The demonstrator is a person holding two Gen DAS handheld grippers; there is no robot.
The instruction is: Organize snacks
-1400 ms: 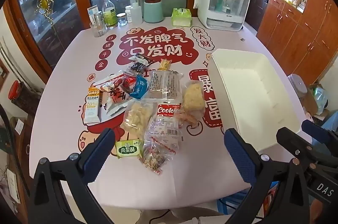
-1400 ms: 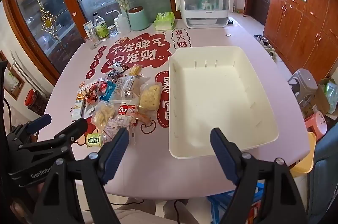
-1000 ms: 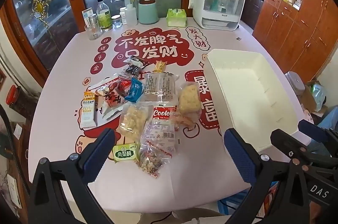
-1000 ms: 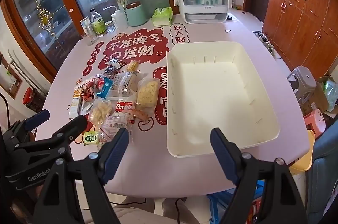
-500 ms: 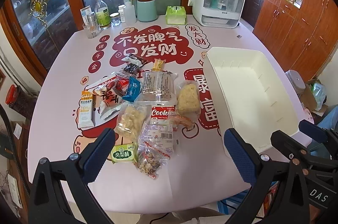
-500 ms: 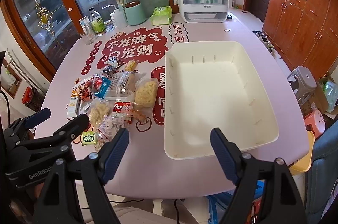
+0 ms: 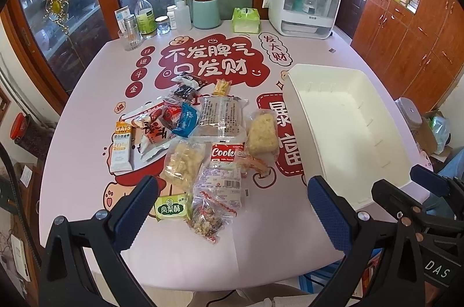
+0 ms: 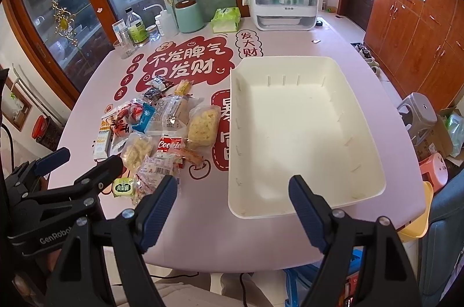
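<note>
Nearest the table's front edge, both grippers hang with their fingers spread wide and empty: the left gripper (image 7: 232, 208) over the near end of the snack pile, the right gripper (image 8: 233, 205) over the near rim of the white bin (image 8: 377, 162). That bin is bare inside, so by my reading no snack has gone in yet.

Left of the bin lies the snack pile (image 7: 203, 139), packets overlapping one another. Closest is a green packet (image 7: 171, 208) printed 凤梨酥, touching a clear bag of mixed nuts (image 7: 207, 215). Farther back sit a red packet (image 7: 224, 153) reading "Cook…" (the rest is covered), a white bar (image 7: 121, 146) marked "OATS", a blue wrapper (image 7: 185, 118) and a yellow block (image 7: 261, 133) just beside the bin.

The risk, as I judge it, is the overlap: closing on one crinkly bag could pinch a neighbour's edge and drag it along, or the slick film could slip free on the way to the bin. The grippers also hang close together and could bump.

Behind the bin, the table (image 7: 87, 162) carries big red lettering, 不发脾气只发财, with 发大财 beside it. Farthest back stand a teal jar (image 7: 206, 11), a green tissue pack (image 7: 246, 20) and a white covered appliance (image 7: 304, 5). "GenRobot" and "DAS" are printed on the gripper bodies.
</note>
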